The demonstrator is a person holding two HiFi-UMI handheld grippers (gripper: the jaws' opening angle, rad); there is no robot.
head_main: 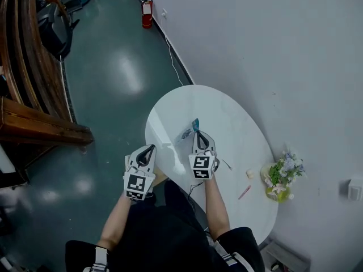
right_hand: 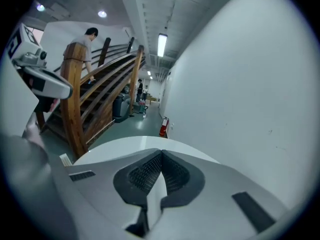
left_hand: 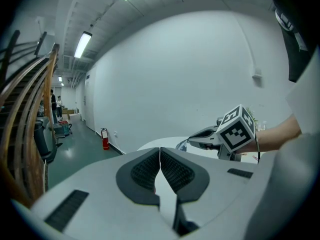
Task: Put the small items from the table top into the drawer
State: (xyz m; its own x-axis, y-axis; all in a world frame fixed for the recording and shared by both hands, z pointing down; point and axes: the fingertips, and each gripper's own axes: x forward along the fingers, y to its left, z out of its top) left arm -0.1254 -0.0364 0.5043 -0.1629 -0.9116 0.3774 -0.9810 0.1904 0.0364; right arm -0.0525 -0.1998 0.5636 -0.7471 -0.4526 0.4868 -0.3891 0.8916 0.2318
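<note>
A small blue-and-clear plastic packet (head_main: 195, 124) hangs at the tip of the right hand-held gripper (head_main: 196, 130), above the 9 o'clock side of the white oval counter (head_main: 227, 118) as the head view frames it. That hand-held gripper's jaws are pressed fully together. Its own view shows only the two ribbed pads meeting, so the packet seems to be pinched by a thin edge at the very tip. More small things lie on the counter towards 4 o'clock from that gripper: a thin pale sliver (head_main: 227, 164), a small cream lump (head_main: 249, 174) and a slim pink-red pen (head_main: 244, 192), each apart from the others. Just past them, at the counter's 4 o'clock edge by the wall, stands a yellow-green pot of pale flowers (head_main: 281, 177). The left hand-held gripper (head_main: 152, 148) hangs at 8 o'clock from the right one, over the counter's near-left rim. Its jaws are likewise closed tip to tip with nothing between them, as the left gripper view shows. Farther out lies a glossy dark green floor (head_main: 113, 78). A red fire extinguisher (head_main: 147, 13) stands at 11 o'clock against the pale wall (head_main: 272, 50), and a curved wooden staircase (head_main: 34, 67) rises at 9 to 10 o'clock.
</note>
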